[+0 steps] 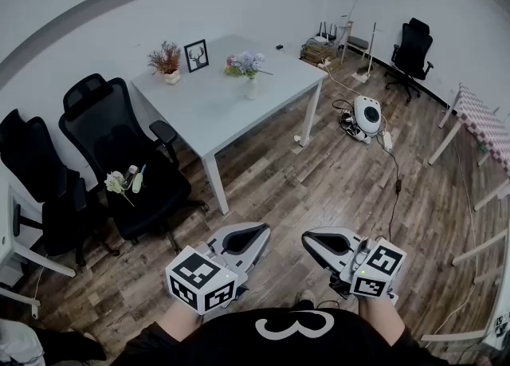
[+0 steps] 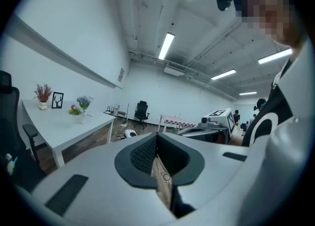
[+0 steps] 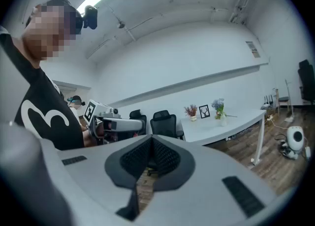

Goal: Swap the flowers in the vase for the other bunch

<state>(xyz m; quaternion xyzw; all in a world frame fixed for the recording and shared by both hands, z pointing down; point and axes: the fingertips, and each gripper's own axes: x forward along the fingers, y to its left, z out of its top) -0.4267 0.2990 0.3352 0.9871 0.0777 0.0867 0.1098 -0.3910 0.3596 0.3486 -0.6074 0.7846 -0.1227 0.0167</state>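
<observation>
The left gripper (image 1: 260, 234) and right gripper (image 1: 307, 242) were fully closed on nothing, far from the vase (image 1: 251, 89), which might tip if its flowers (image 1: 245, 62) were tugged out sideways.

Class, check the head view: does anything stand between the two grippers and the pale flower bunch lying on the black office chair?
Nothing visible does. Only wooden floor lies between the left gripper, the right gripper and the pale flower bunch on the seat of the black office chair.
</observation>
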